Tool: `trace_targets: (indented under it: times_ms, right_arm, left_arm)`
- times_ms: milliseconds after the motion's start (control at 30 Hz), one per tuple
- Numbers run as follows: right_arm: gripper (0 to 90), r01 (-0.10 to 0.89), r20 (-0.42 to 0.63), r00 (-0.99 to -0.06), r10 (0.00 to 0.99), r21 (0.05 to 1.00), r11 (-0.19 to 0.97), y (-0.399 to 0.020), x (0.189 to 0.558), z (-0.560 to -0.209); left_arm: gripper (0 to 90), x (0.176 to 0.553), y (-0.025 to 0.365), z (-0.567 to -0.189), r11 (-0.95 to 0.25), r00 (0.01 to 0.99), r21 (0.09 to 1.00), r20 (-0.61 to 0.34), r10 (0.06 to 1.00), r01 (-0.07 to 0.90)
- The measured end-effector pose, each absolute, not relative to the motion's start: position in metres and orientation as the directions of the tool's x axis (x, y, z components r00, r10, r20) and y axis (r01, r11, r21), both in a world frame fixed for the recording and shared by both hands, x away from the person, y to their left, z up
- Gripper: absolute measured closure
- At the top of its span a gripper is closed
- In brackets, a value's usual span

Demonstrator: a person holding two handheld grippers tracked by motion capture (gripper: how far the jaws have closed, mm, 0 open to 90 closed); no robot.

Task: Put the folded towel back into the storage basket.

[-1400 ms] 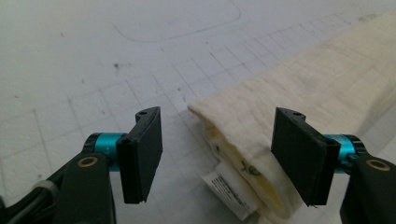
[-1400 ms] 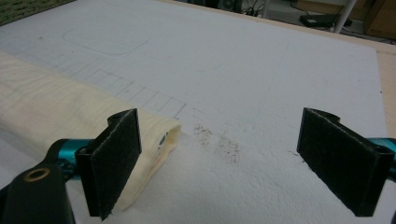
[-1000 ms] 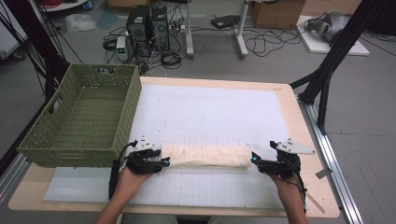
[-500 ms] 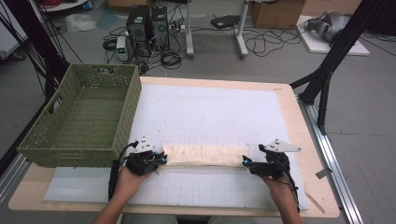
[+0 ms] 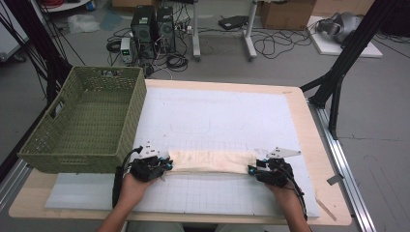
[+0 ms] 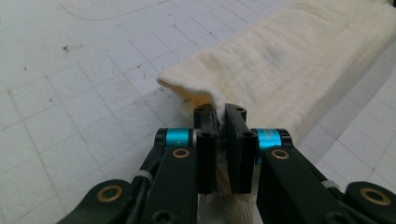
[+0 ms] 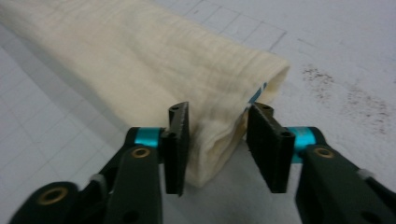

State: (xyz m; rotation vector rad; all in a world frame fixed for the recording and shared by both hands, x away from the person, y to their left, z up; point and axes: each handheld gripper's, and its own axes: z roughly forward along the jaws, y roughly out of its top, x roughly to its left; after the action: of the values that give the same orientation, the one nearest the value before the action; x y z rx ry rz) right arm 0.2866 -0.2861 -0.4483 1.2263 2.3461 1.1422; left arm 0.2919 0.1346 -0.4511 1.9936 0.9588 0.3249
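The folded cloth (image 5: 212, 161) is a pale cream, its weave faintly ribbed, with a warmer yellow tint inside the fold. It lies on a white mat (image 5: 217, 121) printed with a thin grey grid. The basket (image 5: 87, 121) is olive green wicker. Both grippers, left (image 5: 167, 165) and right (image 5: 251, 170), are black with bright turquoise bands and small brass-coloured rivets. The table (image 5: 309, 125) edge is light wood.

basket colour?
Olive green woven basket, clearest in the high view.
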Motion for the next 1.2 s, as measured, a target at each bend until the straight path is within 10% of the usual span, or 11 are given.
trace_targets:
  times_ms: [300,1200]
  right_arm:
    - [82.2,0.548,0.123,-0.650,0.750,0.760,0.350,-0.283,0.281,-0.450]
    - [83.5,0.481,0.115,-0.612,0.782,0.840,0.253,-0.294,0.279,-0.416]
  left_arm:
    - [83.6,0.293,0.136,-0.452,-0.314,0.670,0.802,-0.138,0.730,0.508]
    - [84.5,0.287,0.143,-0.416,-0.237,0.682,0.874,-0.136,0.719,0.424]
